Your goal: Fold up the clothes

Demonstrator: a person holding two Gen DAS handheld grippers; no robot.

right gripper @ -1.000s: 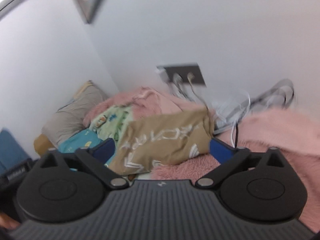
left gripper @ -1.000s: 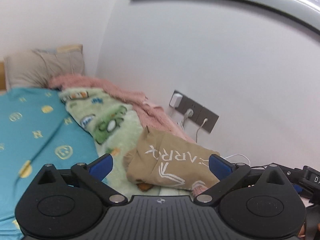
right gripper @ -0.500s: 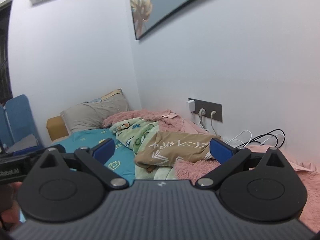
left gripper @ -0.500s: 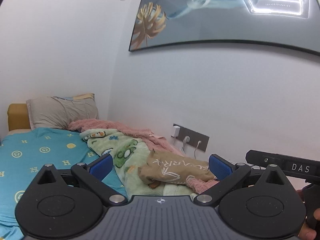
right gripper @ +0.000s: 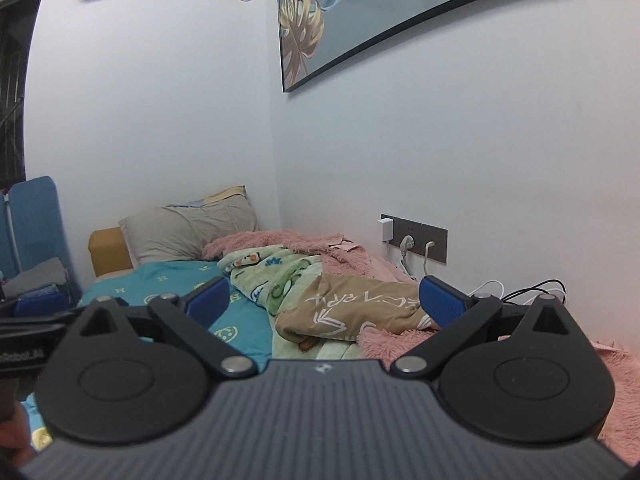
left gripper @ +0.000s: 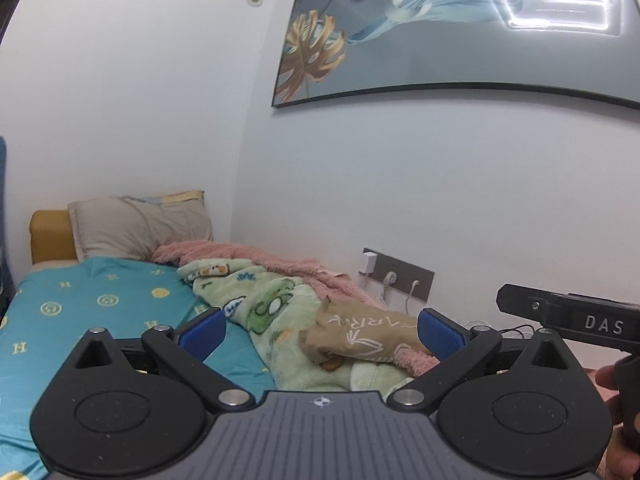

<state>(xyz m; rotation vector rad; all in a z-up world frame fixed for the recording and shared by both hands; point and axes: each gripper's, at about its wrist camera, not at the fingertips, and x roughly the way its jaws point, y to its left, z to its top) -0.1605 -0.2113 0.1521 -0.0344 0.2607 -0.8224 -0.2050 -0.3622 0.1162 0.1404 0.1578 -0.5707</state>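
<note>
A folded tan garment with white lettering lies on the green cartoon blanket by the wall; it also shows in the right wrist view. My left gripper is open and empty, held back from the garment. My right gripper is open and empty, also well short of it. The right gripper's body shows at the right edge of the left wrist view.
A teal bed sheet, grey pillow and pink fluffy blanket cover the bed. A wall socket strip with plugs and cables sits close behind the garment. A blue folded chair stands at far left.
Both grippers have pulled back and tilted up from the tan garment, so it looks smaller and more of the wall and picture shows. Both stay open.
</note>
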